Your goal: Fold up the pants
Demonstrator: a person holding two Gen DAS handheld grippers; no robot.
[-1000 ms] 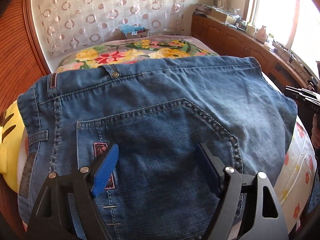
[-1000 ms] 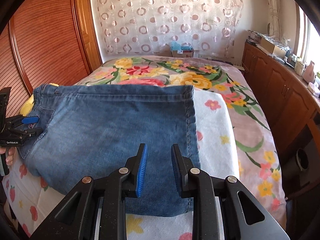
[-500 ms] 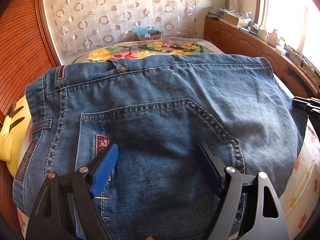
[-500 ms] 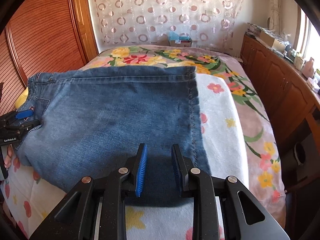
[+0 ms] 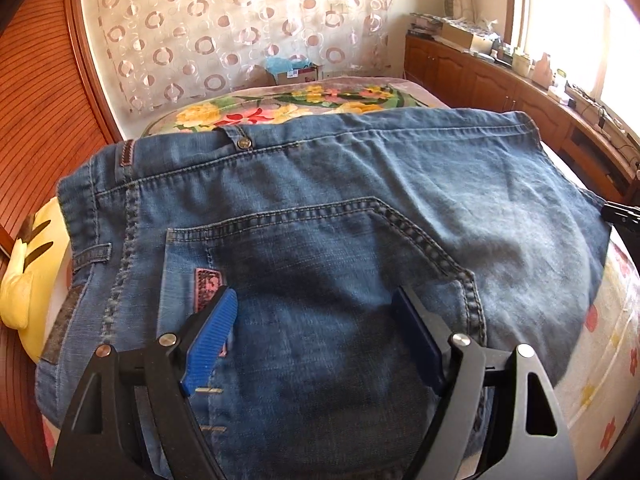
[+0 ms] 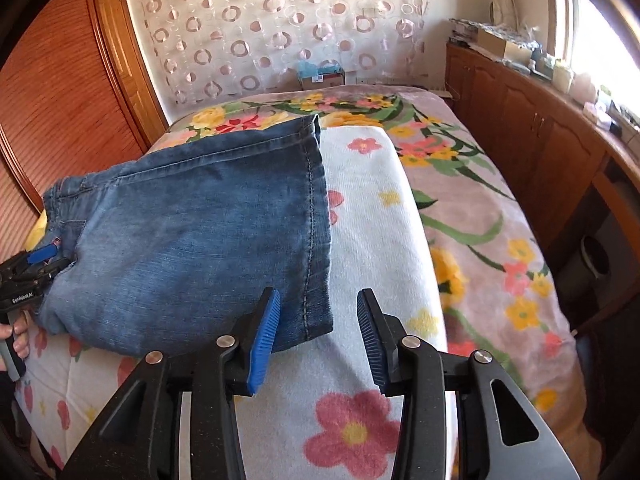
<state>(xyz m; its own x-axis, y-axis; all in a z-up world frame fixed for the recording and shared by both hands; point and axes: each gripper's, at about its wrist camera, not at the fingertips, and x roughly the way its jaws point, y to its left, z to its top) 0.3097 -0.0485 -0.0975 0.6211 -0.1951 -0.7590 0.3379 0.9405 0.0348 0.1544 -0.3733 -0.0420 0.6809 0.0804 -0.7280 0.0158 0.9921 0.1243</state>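
The blue jeans [image 5: 360,208] lie folded and flat on the bed, waistband and back pocket toward the left, hem edge [image 6: 314,208] toward the right. My left gripper [image 5: 314,300] hovers wide open over the back pocket, with only flat denim under its blue pads. It shows again at the jeans' left end as the left gripper [image 6: 50,264] in the right wrist view. My right gripper [image 6: 318,300] stands over the near hem corner with its jaws opening. The corner lies below the gap, and neither pad presses on it.
The jeans rest on a white flowered towel [image 6: 372,208] over a floral blanket [image 6: 460,184]. A yellow cushion [image 5: 24,280] lies at the bed's left edge. Wooden cabinets [image 6: 540,140] run along the right and a wooden wardrobe [image 6: 52,80] along the left. A hand [image 6: 18,332] grips the left tool.
The right gripper's jaws have spread apart, and it has shifted right and rolled, so the hem corner now sits under it. The left gripper has stayed open over the pocket.
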